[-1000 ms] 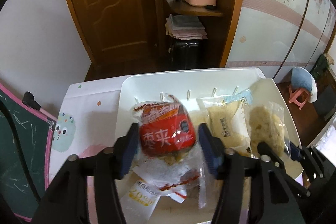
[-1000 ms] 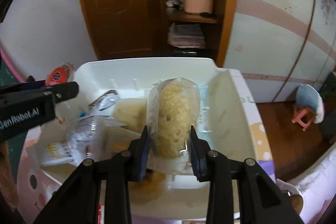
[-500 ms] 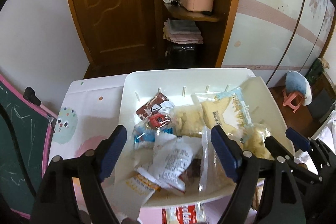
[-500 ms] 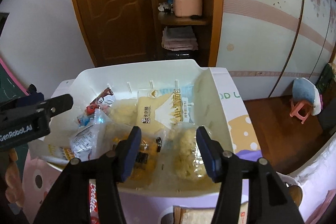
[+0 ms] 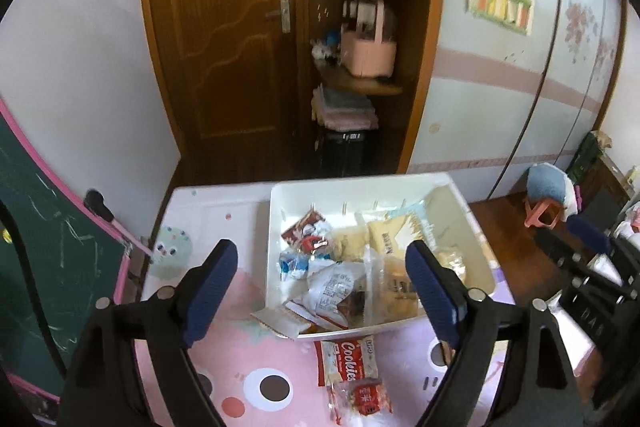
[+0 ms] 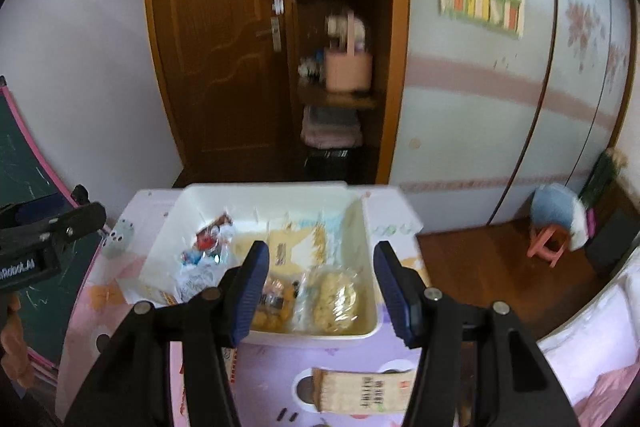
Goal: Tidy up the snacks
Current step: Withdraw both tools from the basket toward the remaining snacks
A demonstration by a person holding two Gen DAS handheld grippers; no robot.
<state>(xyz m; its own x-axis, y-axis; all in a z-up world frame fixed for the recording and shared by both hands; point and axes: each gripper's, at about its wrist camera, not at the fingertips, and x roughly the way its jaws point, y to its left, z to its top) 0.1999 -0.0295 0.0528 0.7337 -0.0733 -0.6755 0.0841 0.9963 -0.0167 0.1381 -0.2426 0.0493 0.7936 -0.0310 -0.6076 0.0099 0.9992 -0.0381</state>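
Observation:
A white bin point(image 5: 276, 227) stands on the table and holds several snack packets. Among them are a small red packet point(image 5: 310, 243), a yellow cake packet point(image 5: 384, 239) and a clear bag of puffed rice cake point(image 6: 336, 295). My left gripper point(image 5: 320, 255) hangs above and in front of the bin, its jaws opening with nothing between them. My right gripper point(image 6: 322, 251) is open and empty over the bin's near right corner. On the table in front of the bin lie a Cookies packet point(image 5: 350, 363), a red packet point(image 5: 364, 399) and a beige packet point(image 6: 360, 391).
The table wears a pink cartoon cover point(image 5: 248, 367). A green chalkboard point(image 5: 48, 247) leans at the left. Behind the table are a wooden door point(image 5: 228, 47) and shelves with a pink basket point(image 5: 368, 51). A small stool point(image 5: 544, 215) stands on the floor at right.
Both grippers let go of their packets, the red one and the rice cake bag, which now lie in the bin. Both opened, rose and drew back from the bin.

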